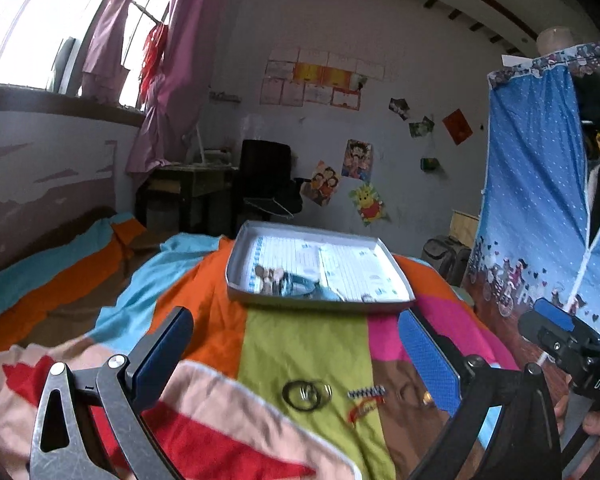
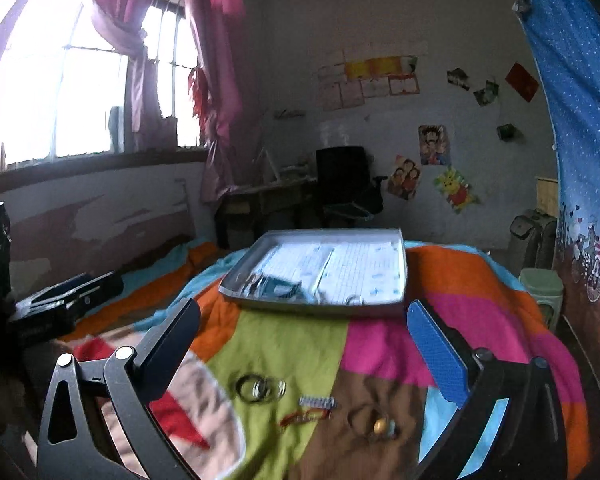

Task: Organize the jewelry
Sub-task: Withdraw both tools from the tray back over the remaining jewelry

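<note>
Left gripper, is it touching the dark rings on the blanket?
Apart. In the left wrist view, the open left gripper hovers, and bare green blanket separates both fingers from the rings.

Small jewelry pieces (image 1: 278,278) inside the tray (image 1: 396,276) blur beyond telling apart.
</note>
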Motion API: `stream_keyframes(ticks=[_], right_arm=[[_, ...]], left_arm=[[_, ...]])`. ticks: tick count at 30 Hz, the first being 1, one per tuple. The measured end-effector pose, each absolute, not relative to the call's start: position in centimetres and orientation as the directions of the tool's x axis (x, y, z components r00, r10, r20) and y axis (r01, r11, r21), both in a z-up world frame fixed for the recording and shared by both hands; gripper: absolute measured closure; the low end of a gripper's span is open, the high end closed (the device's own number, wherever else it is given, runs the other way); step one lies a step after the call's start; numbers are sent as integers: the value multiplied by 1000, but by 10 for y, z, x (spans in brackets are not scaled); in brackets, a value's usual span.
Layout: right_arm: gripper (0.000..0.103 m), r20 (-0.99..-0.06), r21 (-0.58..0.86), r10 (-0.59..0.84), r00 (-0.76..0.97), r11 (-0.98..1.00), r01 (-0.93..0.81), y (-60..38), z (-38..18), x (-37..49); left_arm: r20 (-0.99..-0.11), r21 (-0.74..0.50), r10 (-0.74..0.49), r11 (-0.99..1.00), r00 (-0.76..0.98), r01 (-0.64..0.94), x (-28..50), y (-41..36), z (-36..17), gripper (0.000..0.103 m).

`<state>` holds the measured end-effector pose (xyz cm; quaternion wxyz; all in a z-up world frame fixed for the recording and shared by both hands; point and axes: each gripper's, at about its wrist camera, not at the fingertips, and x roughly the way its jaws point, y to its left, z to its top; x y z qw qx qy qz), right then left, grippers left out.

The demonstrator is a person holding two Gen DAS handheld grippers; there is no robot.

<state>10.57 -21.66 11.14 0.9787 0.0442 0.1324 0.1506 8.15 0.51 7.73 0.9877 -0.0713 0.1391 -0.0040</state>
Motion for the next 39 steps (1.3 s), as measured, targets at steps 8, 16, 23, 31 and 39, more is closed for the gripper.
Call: stream_keyframes(ticks=[8,16,23,31,39], right_arm=[[1,-313,121,302,900,953,-277,-223,81,60],[1,-347,123,265,900,964,-236,-229,54,45],[1,-389,150,242,889,969,-198,-235,36,46],[1,-414,141,230,881,972,-187,-231,29,52],[1,-428,134,205,880,978,-163,-227,21,60]], left_arm=[[-327,-140,-31,990,944,-16,45,3,46,0],[-352,-131,-35,991,935,-12,36,-4,22,0],[-408,-113,-42,994,912,-4,38,-11,2,0],[-422,-115,-38,993,906,-12,42,-12,-4,0],[-416,-103,-3,994,910,-44,49,-11,-4,0]])
